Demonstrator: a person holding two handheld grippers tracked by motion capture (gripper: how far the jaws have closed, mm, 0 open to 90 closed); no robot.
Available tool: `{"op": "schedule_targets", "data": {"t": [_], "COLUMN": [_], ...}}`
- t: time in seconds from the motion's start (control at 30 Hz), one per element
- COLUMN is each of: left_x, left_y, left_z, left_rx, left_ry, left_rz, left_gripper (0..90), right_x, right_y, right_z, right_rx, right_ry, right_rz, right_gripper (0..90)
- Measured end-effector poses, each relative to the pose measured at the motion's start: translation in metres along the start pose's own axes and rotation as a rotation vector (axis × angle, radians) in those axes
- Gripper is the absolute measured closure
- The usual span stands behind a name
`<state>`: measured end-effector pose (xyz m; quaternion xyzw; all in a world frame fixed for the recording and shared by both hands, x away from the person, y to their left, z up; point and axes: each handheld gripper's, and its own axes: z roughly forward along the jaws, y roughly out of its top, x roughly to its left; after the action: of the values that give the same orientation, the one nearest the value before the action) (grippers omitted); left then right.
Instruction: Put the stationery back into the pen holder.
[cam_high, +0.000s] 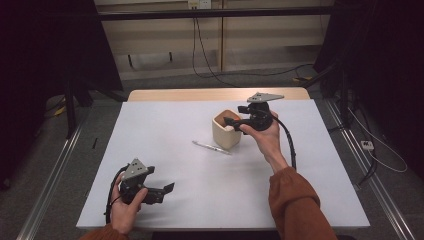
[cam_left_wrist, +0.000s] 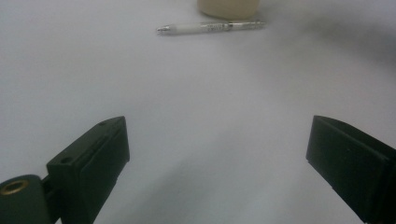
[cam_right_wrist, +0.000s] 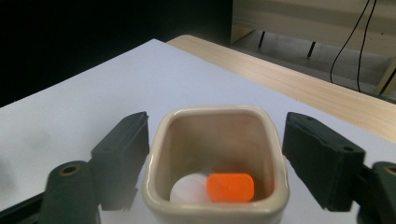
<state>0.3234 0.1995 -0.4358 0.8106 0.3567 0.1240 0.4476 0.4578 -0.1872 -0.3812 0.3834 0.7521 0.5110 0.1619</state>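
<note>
Nearest the person, well short of the cup (cam_high: 227, 129), the left gripper (cam_high: 167, 188) rests low at the near left part of the white table (cam_high: 165, 125). Its jaws are spread wide with nothing between them, only bare tabletop showing in the gap in the left gripper view. It looks parked, held idle and pointed toward the cup while the other hand works.

Farther on, just on the near side of the cup and almost touching its base, lies a pen (cam_high: 211, 147), white-bodied with a clear section, flat on the table. Seen from the left gripper, the pen (cam_left_wrist: 210, 27) lies crosswise right in front of the cup's foot (cam_left_wrist: 229, 7). Judging by its place, it is likely the next thing to be picked up.

Then the cup itself, cream, square-mouthed with rounded corners, standing upright near the middle of the table. The right gripper (cam_high: 231, 122) is held over its far right side, pointing down into the mouth. In the right gripper view, the cup (cam_right_wrist: 215, 205) sits between the two jaws, which stand apart on either side of its walls without pressing them; they grip nothing. Inside, at the bottom, lie a white round piece (cam_right_wrist: 189, 191) and an orange rounded piece (cam_right_wrist: 230, 187) partly over it. The spread jaws above the opening suit a drop-off into the cup.
</note>
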Motion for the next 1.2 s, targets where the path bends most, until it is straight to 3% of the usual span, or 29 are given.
{"op": "schedule_targets", "data": {"t": [0.63, 1.2], "left_x": [0.0, 0.0], "left_y": [0.0, 0.0], "left_z": [0.0, -0.001], "left_rx": [0.003, -0.007], "left_ry": [0.005, 0.004], "left_rz": [0.0, -0.006], "left_gripper": [6.0, 5.9], "right_x": [0.002, 0.011], "right_y": [-0.025, -0.058], "right_z": [-0.031, -0.052], "right_rx": [0.045, 0.07], "right_ry": [0.007, -0.012], "right_rz": [0.022, 0.051], "right_gripper": [14.3, 8.6]}}
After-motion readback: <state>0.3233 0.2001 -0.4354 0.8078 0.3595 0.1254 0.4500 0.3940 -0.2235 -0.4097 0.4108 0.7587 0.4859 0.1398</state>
